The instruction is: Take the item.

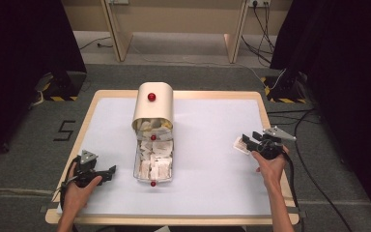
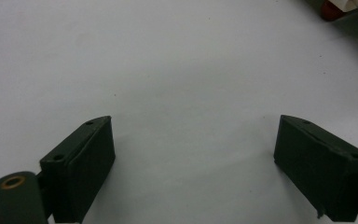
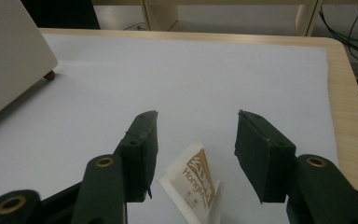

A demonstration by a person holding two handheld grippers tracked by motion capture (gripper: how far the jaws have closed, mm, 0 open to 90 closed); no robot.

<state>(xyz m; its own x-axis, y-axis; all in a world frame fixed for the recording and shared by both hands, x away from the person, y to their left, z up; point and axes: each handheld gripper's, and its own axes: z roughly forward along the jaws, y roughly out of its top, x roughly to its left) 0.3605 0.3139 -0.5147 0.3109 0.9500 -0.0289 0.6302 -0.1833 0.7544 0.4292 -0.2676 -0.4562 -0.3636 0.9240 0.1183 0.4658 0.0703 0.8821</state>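
Note:
A cream box with a rolled-back lid (image 1: 153, 105) lies mid-table, its clear tray (image 1: 153, 162) full of white and tan sachets. One white sachet with brown print (image 3: 196, 179) lies flat on the table at the right (image 1: 241, 144). My right gripper (image 3: 196, 140) hovers open just over it, jaws on either side and not touching it; in the high view this gripper (image 1: 250, 139) sits by the table's right edge. My left gripper (image 1: 107, 172) rests open near the front left, left of the tray, with bare white table between its jaws (image 2: 193, 144).
The white table top (image 1: 212, 125) has a wooden rim (image 1: 265, 116). Red knobs (image 1: 151, 96) mark the box lid and tray. The lid's cream side (image 3: 9, 56) stands at left in the right gripper view. Cables and black stands lie on the floor beyond.

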